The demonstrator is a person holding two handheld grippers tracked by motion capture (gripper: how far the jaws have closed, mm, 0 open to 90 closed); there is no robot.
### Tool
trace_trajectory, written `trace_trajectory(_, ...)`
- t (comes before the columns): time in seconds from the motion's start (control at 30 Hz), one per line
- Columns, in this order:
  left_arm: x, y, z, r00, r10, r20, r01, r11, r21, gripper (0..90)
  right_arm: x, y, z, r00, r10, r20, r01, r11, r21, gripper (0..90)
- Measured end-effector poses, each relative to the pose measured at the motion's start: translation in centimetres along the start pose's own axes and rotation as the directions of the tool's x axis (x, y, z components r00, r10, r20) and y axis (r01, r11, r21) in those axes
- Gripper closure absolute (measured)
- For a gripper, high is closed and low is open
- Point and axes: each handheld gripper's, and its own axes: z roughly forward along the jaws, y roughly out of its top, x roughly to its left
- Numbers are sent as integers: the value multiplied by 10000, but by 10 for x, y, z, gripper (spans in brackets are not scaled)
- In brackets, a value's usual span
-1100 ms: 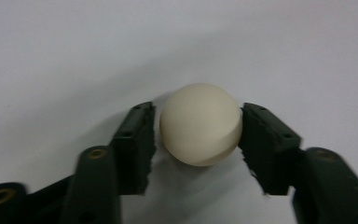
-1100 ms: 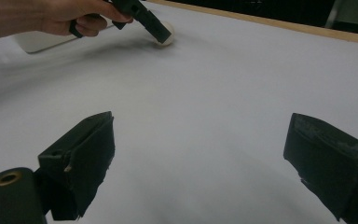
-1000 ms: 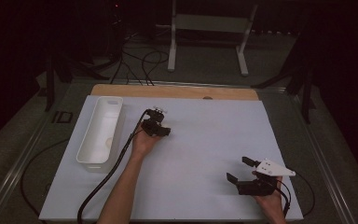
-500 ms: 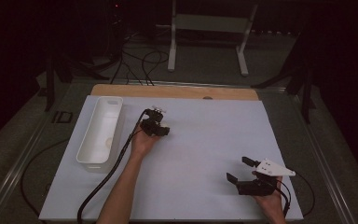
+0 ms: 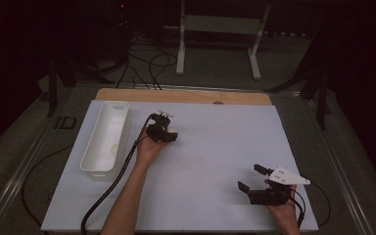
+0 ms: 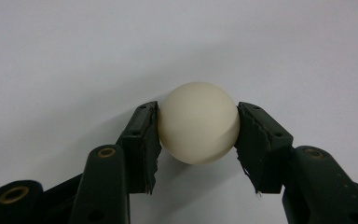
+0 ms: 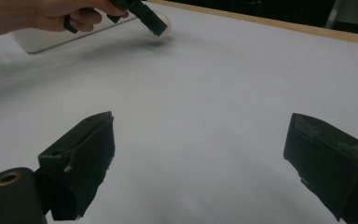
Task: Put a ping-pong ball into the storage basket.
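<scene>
The left tongs [image 6: 198,128] clamp a smooth, cream-white ball [image 6: 198,122] near the bench's [image 5: 215,147] far-left part; the right tongs [image 7: 200,163] gape wide, empty.

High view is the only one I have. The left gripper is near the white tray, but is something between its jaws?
Observer: Yes. The left gripper is shut on a cream ball, one pad on each side.
Operator: Does the ball rest on the table?
Observer: From the left gripper view I cannot tell.
Operator: And the right gripper?
Observer: The right gripper is open, with only the white table sheet between its jaws.
</scene>
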Motion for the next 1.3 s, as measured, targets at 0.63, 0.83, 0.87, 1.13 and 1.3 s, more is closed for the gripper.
trace_trajectory(0.63,3,4,-21,9997,220,-53,-221,9995,-235,511,0,0,0,10000,8,11,-8,10000,24,82)
trace_trajectory(0.83,5,4,-25,9997,235,-28,-235,9996,-173,511,0,0,1,10000,3,-1,-3,10000,19,83)
trace_trajectory(0.87,5,4,-26,9997,237,-64,-238,9995,-189,511,0,0,1,10000,-1,9,1,10000,28,83)
trace_trajectory(1.13,5,6,-33,9993,370,29,-370,9992,-173,511,0,0,0,10000,32,9,-32,10000,10,82)
trace_trajectory(1.3,3,6,-37,9987,506,-30,-507,9987,-98,511,0,0,0,10000,0,-13,0,10000,10,82)
